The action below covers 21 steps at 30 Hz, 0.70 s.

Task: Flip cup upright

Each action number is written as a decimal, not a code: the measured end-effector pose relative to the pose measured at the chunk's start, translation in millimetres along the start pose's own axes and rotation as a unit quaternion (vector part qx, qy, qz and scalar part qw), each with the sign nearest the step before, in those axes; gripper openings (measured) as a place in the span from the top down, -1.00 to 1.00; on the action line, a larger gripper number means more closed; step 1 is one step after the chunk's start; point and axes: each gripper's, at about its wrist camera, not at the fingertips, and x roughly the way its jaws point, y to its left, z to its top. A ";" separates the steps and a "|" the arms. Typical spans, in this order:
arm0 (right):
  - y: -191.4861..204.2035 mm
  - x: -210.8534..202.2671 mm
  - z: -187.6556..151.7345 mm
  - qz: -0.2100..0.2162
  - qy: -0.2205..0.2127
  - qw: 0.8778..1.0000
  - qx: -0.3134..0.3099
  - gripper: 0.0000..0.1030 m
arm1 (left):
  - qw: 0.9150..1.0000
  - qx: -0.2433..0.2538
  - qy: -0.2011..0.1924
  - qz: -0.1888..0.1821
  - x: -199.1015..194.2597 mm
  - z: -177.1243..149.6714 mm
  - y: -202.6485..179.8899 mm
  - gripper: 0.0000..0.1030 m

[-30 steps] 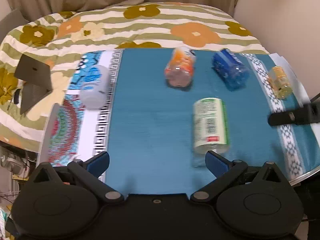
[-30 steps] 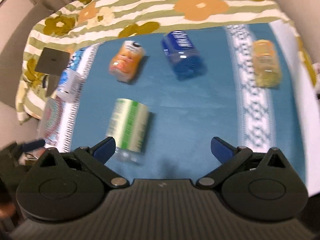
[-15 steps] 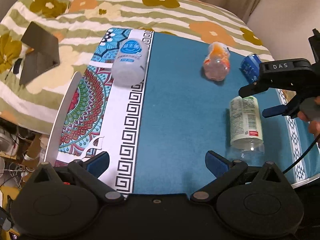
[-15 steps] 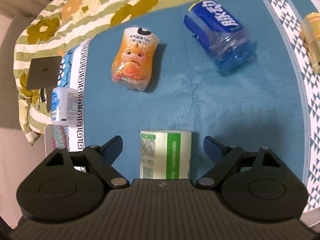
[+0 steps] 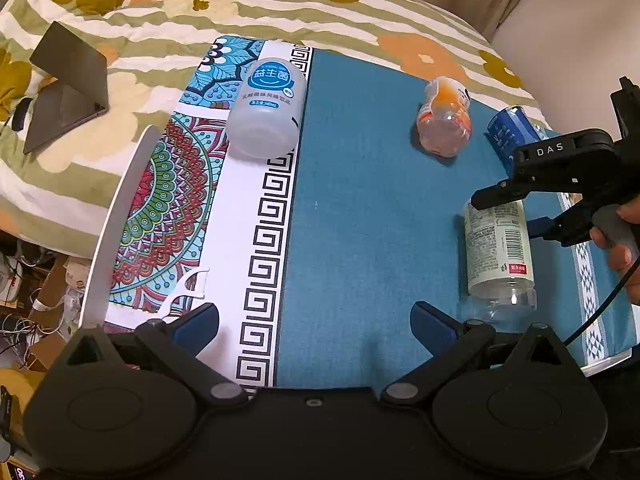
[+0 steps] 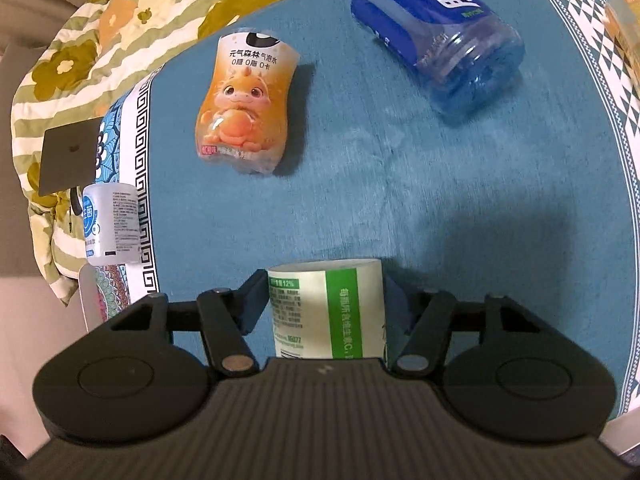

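A green-and-white labelled clear cup (image 5: 498,252) lies on its side on the blue cloth (image 5: 360,220). In the right wrist view the same cup (image 6: 326,312) sits between my right gripper's fingers, which have closed onto its sides. My right gripper (image 6: 326,300) also shows in the left wrist view (image 5: 520,208), held over the cup's far end. My left gripper (image 5: 316,322) is open and empty above the cloth's near edge, left of the cup.
An orange cup (image 6: 244,104), a blue cup (image 6: 436,36), a white cup (image 6: 112,224) and a yellow one (image 6: 626,28) lie on their sides on the table. A dark tablet (image 5: 68,84) rests on the flowered bedding at the left.
My right gripper moved down over the green-labelled cup and its fingers closed from wide open onto the cup's sides. My left gripper drifted slightly and stayed open.
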 end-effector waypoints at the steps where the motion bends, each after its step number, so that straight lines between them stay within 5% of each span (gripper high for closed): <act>1: -0.2 -0.5 -0.4 0.000 -0.001 1.000 0.000 -0.47 | 1.000 0.000 0.001 -0.002 0.4 0.1 0.1 -1.00; 10: 1.5 -17.9 -9.7 0.018 -0.027 0.999 -0.006 -0.40 | 1.000 0.003 -0.002 -0.008 -1.7 3.1 -1.8 -1.00; 21: -1.9 -72.0 -45.3 0.039 -0.196 0.980 -0.016 -0.38 | 1.000 0.017 0.003 0.001 -3.2 -1.2 -6.4 -1.00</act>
